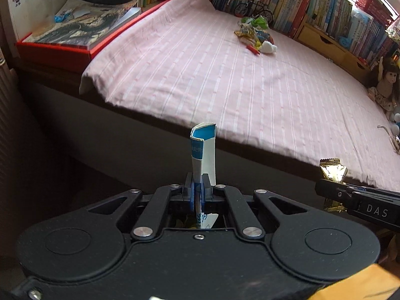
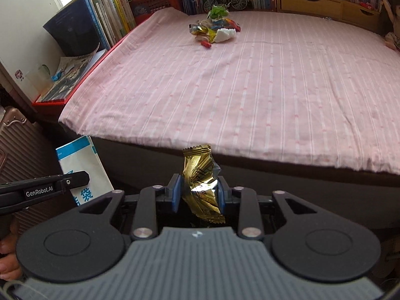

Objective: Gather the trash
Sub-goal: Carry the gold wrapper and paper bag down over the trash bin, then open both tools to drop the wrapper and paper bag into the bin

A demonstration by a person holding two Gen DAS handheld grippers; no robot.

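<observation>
A bed with a pile of litter at its far side

Ahead of our hand-held grippers we see the bed (image 2: 250, 95), covered by a pink striped sheet (image 1: 200, 80) that hangs a little over the near edge. Far beyond both of them, close to the books along the back, lies a small heap of trash (image 2: 212, 28): coloured wrappers, a green crumpled piece (image 1: 257, 22), a white wad (image 2: 225, 34) and a red bit (image 2: 206, 44) nearest us. To the right of the left one, a doll (image 1: 383, 85) sits at the bed's far right edge.

Right tongs (image 2: 198, 191) pinch a gold wrapper (image 2: 200, 187) before the pink bed (image 2: 250, 87)
</observation>
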